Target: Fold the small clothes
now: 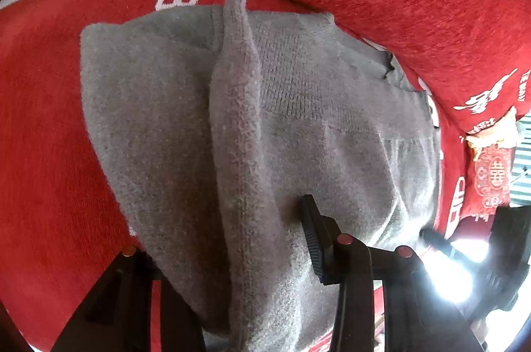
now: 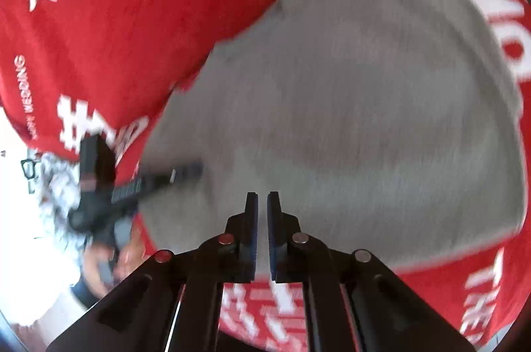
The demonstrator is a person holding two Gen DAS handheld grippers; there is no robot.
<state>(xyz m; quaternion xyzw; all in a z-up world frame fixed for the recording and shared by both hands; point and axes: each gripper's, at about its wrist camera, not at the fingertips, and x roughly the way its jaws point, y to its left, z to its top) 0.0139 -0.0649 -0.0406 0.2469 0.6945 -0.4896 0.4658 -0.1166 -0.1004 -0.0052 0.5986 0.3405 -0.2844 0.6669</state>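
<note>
black tongs with ribbed pads, round rivets.

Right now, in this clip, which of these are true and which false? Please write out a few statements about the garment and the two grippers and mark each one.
1. A gray garment lies on a red cloth with white lettering. True.
2. The right gripper holds a fold of the garment between its fingers. False: its fingers are shut with nothing between them, above the garment.
3. A raised fold of the garment runs up from between the fingers of the left gripper. True.
4. The garment is already folded into a neat small square. False: it lies spread wide, with one ridge pulled up.
</note>
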